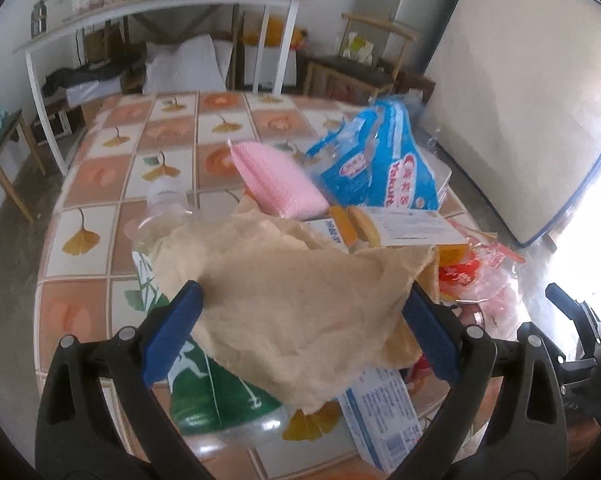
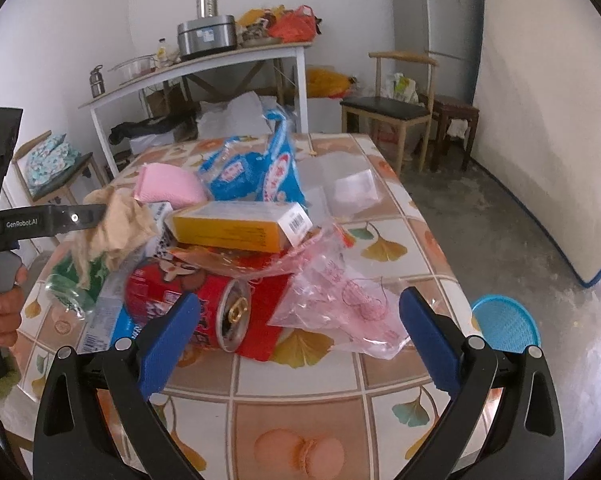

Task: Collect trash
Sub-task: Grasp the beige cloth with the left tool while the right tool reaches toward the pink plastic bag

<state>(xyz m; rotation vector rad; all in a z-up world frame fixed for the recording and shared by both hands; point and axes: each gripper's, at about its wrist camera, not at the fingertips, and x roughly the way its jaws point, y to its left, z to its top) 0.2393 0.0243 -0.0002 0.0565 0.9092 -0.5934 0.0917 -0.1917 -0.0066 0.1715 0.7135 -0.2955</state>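
**Me:** Right then, at that point my left gripper (image 1: 300,312) was spread about as wide as it would go, and the crumpled brown paper (image 1: 300,300) lay between the two blue pads. I couldn't tell whether either pad was really touching it; nothing looked pinched.

**Colleague:** And the other one?

**Me:** My right gripper (image 2: 300,320) was spread just as wide and held nothing. It hung above the near side of the heap, looking at the red can (image 2: 204,312) lying on its side and the pink plastic bag (image 2: 340,300) beside it.

**Colleague:** Where did the paper sit in all that?

**Me:** On top of the pile, on the tiled table (image 1: 84,184), draped over a clear bottle with a green label (image 1: 204,384) and part of a white and blue box (image 1: 384,416). Behind it were a pink sponge (image 1: 276,180) and a blue wrapper (image 1: 376,160).

**Colleague:** How would you have taken it?

**Me:** I judged it best to close on the bunched middle, not a loose corner, since thin paper tears or slips. Then lift straight up, slowly, so the bottle underneath didn't roll away.
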